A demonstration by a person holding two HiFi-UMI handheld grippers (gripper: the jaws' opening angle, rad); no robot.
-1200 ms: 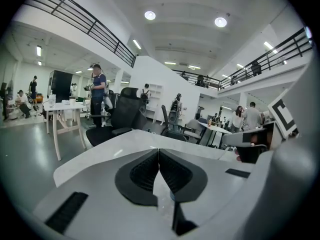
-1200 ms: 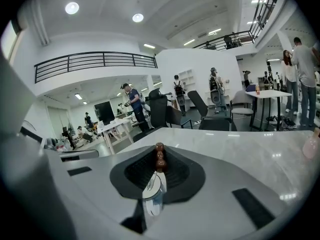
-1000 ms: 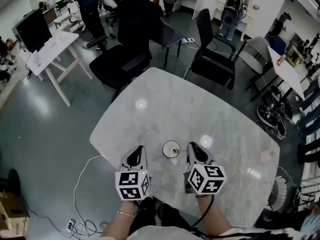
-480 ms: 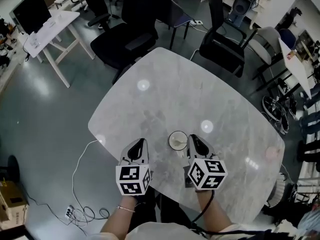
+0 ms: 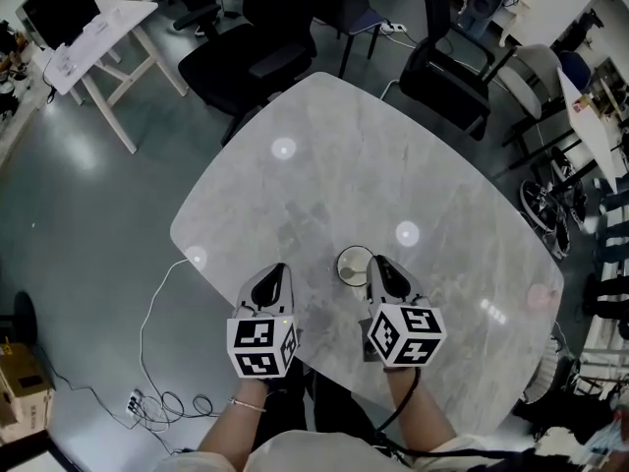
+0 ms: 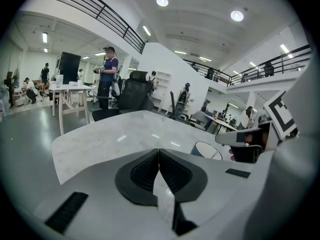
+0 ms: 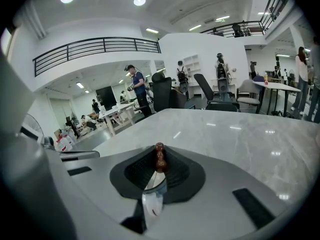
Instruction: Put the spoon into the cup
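Now pinched in the right gripper (image 5: 378, 264), the spoon (image 7: 159, 159) sits just right of the cup (image 5: 355, 265); left gripper (image 5: 277, 268) closed and empty, open table (image 5: 344, 165) above.

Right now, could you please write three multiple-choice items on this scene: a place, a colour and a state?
1. The cup stands: A between the left gripper and the right gripper B left of both C right of both
2. The handle tip of the spoon is: A blue B brown C green
3. The left gripper is: A shut, empty B wide open C holding the cup
Answers: A, the head view shows it; B, brown beads poke past the right jaws; A, its jaws meet on nothing.
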